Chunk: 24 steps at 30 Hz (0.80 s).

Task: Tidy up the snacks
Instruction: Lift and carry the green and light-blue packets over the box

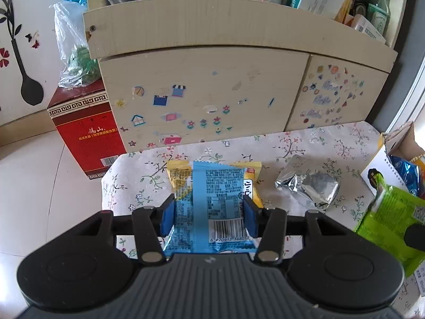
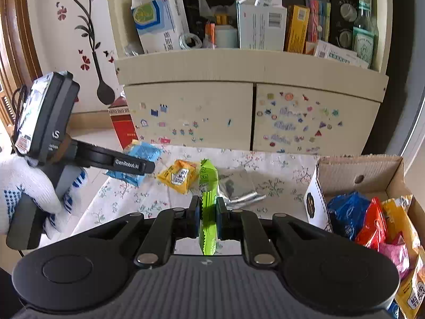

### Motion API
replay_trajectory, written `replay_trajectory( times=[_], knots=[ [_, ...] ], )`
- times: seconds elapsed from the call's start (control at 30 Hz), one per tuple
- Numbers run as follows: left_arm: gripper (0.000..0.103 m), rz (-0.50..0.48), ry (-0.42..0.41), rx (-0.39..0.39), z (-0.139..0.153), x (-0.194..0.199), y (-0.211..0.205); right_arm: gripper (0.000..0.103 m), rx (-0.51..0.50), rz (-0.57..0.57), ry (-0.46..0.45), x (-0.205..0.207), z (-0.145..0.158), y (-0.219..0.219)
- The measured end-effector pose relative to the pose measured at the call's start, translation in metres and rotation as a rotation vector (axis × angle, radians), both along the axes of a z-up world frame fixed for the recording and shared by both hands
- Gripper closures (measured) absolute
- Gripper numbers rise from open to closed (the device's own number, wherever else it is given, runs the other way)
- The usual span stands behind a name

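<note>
Between my left tool [image 1: 209, 212] pads sits a blue snack packet [image 1: 215, 199], gripped above the floral surface [image 1: 305, 143]; my right tool [image 2: 207, 214] is pinched tight on a green packet [image 2: 208, 207] held edge-on, left of the cardboard box [image 2: 372, 170] of snacks

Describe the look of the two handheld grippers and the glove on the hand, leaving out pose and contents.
Both the left gripper and right gripper are matte black, with a ribbed grey top plate, two round black housings, silver pivot pins on scissor-like links, and blue pads inside the fingers. From the right wrist view, the left unit carries white "GenRobot.AI" lettering. The hand wears a white knit glove with blue dots.
</note>
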<state>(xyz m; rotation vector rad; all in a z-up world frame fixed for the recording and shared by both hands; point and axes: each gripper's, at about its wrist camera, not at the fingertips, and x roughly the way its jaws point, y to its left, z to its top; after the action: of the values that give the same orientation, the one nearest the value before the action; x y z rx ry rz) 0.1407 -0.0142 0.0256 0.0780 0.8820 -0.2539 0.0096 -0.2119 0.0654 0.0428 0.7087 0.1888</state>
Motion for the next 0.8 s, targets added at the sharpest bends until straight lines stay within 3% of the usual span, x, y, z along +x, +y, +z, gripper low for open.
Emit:
replay_trajectory(
  times=[0.33, 0.8],
  knots=[
    [0.053, 0.049, -0.014, -0.005, 0.002, 0.003, -0.005, 0.088, 0.008, -0.023, -0.030, -0.005, 0.008, -0.007],
    [0.053, 0.015, -0.050, -0.108, 0.021, -0.012, -0.048, 0.088, 0.029, -0.118, -0.092, -0.011, 0.024, -0.033]
  ],
)
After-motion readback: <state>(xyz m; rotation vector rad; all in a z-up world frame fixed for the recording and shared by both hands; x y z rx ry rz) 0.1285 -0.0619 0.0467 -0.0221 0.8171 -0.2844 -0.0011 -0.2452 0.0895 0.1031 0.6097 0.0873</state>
